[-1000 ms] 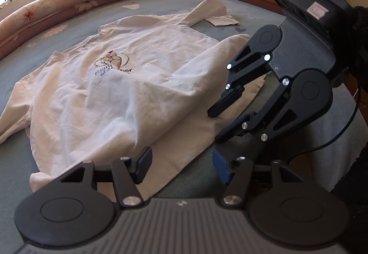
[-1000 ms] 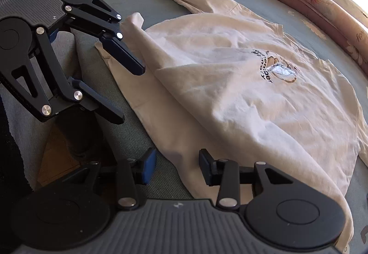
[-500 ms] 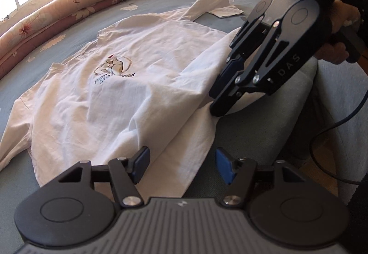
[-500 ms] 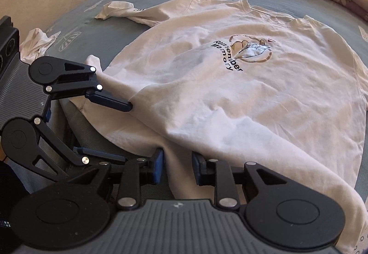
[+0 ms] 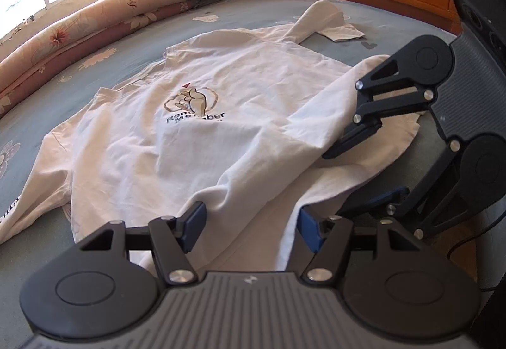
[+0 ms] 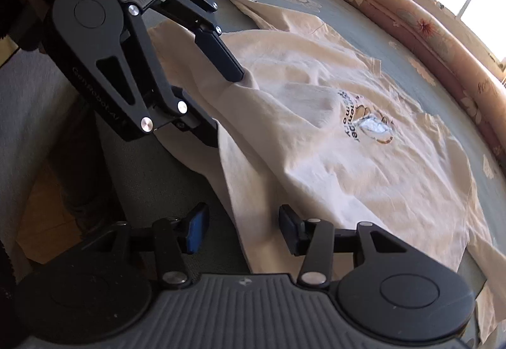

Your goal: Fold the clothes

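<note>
A white shirt [image 5: 196,140] lies spread mid-frame on the bed [image 5: 253,10]. Left tongs [image 5: 249,227] and right tongs [image 6: 242,230] both gape wide over its near hem, gripping nothing.

White short-sleeved T-shirt [image 5: 202,143] spread front-up on blue-grey flowered bedspread. Chest print: hand drawing inside ring, dark lettering beneath, partly creased. Collar toward far side in left wrist view. One sleeve stretched out toward headboard end, tip folded; other sleeve lying near left edge of same view. Hem at near bed edge, rumpled; one hem corner lifted into raised ridge, cloth beneath it lying flat. Body wrinkled, not yet folded.
</note>
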Motion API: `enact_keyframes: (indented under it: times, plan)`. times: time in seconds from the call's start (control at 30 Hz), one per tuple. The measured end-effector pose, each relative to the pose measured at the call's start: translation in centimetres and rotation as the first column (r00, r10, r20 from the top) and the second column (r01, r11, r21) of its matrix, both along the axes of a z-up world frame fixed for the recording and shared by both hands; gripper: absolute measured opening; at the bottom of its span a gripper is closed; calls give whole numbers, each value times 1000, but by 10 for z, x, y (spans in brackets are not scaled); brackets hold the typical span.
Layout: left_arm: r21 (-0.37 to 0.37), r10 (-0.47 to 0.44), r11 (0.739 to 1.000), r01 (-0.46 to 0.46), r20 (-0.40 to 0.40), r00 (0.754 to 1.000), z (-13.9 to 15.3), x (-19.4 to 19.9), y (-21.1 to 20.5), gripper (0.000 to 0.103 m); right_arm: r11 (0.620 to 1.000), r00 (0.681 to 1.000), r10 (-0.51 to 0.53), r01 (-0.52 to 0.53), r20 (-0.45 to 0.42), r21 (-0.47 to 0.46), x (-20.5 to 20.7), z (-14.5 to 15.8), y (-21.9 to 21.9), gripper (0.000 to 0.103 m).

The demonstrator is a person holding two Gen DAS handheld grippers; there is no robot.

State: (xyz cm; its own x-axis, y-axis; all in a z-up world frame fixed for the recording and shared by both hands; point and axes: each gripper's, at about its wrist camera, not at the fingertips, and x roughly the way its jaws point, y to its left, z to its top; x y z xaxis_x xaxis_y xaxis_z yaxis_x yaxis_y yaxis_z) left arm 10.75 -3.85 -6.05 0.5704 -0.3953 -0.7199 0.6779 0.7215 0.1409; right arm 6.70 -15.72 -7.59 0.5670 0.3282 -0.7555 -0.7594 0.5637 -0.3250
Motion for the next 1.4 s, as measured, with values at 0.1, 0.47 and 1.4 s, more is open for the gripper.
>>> enact_keyframes:
  times: [0.1,0.47,1.4]
  plan:
    - [-16,20,1000,-20,-8,1000,-1,4,0,64,992,990,61,-47,124,-115,-10,-5,10,54]
    - [-71,65,995,-69,-46,997,2,19,4,64,991,985,132,-134,114,11,-35,22,11,35]
    - [20,-7,1000,9,-79,997,0,-43,32,74,998,982,57,-49,-179,50,-29,30,13,18]
